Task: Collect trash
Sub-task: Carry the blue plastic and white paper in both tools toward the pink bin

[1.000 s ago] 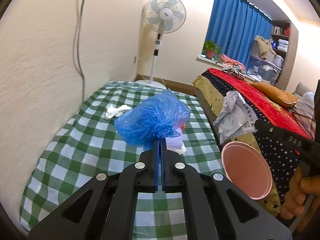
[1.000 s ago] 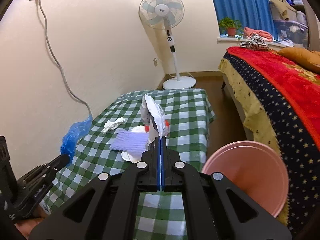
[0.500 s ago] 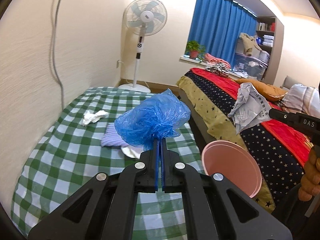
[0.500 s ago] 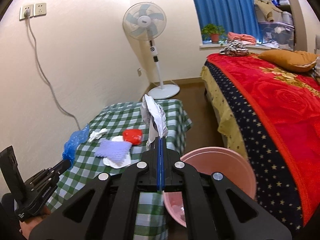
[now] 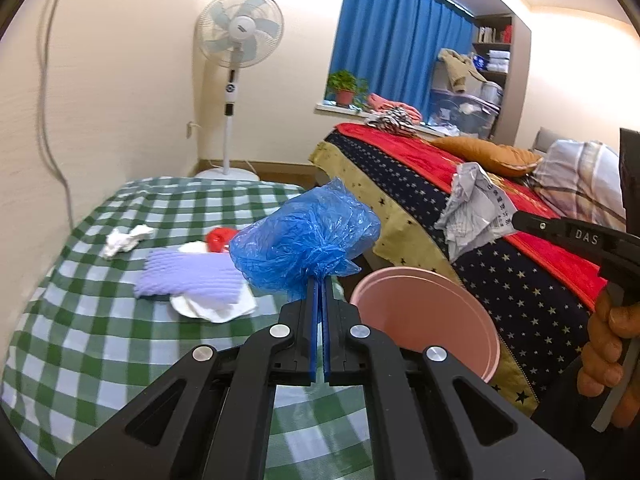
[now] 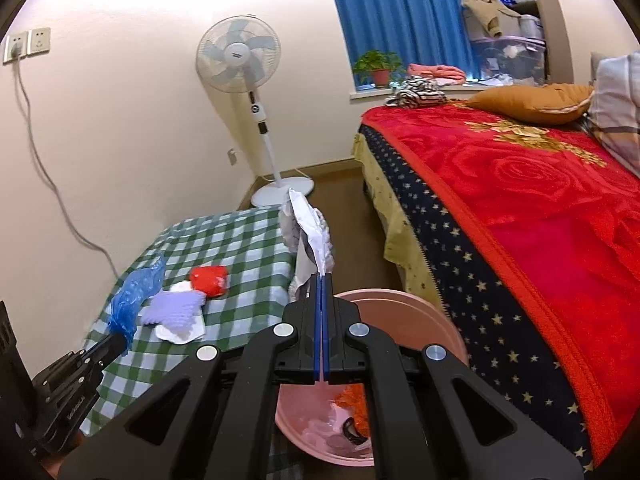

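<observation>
**Two pieces of trash being carried at the pink bin**

A green-checked table (image 5: 92, 320) is being shown at nine o'clock in both views, with a red-covered bed (image 6: 540, 208) at three o'clock. A pink bin (image 6: 432, 320) is being seen on the floor between them, just beyond the right gripper (image 6: 322, 280) and at four o'clock of the left gripper (image 5: 321, 284).

A blue plastic bag (image 5: 304, 244) is being pinched by the closed left gripper and is bunching up at twelve o'clock of the fingertips, over the table's edge. A crumpled sheet of paper (image 6: 308, 236) is being clamped by the closed right gripper and is standing up at twelve o'clock of its tips, above the bin's far rim.

Rubbish inside the bin is being revealed only by the right wrist view; from the left, just the bin's rim and inner wall are being shown. A hand (image 5: 608, 360) on the right gripper's handle and a white tissue (image 5: 126, 238) on the table are being caught only by the left view.

Lying on the table are a purple cloth (image 5: 188, 276) and a red object (image 6: 209, 279).
</observation>
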### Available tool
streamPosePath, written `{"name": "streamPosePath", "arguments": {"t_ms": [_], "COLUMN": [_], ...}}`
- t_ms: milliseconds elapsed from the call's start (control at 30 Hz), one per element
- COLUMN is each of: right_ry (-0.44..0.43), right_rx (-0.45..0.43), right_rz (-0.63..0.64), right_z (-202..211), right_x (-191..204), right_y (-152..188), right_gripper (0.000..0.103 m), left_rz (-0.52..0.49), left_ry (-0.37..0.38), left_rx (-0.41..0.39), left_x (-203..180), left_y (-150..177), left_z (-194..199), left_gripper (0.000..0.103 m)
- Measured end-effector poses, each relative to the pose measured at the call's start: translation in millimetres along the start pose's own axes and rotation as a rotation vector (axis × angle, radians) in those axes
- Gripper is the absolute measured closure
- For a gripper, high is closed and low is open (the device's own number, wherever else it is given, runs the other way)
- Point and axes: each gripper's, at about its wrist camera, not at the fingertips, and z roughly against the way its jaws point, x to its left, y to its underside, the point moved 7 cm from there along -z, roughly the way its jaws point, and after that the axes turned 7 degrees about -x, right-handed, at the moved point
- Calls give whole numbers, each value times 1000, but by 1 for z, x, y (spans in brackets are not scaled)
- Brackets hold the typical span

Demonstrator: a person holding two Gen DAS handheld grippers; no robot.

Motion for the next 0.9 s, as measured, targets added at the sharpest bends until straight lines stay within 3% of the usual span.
{"name": "streamPosePath", "arguments": {"t_ms": [900], "right_ry": [139], "right_rx": [28], "right_rz": [-44], "right_z": [-15], "right_x": [-39], "right_y": [8], "right_gripper": [103], "left_rz": [-26], "left_ry": [183], "left_rx": [99], "left_x": [-80], "left_y": [33], "left_z": [-63], "left_gripper": [102]}}
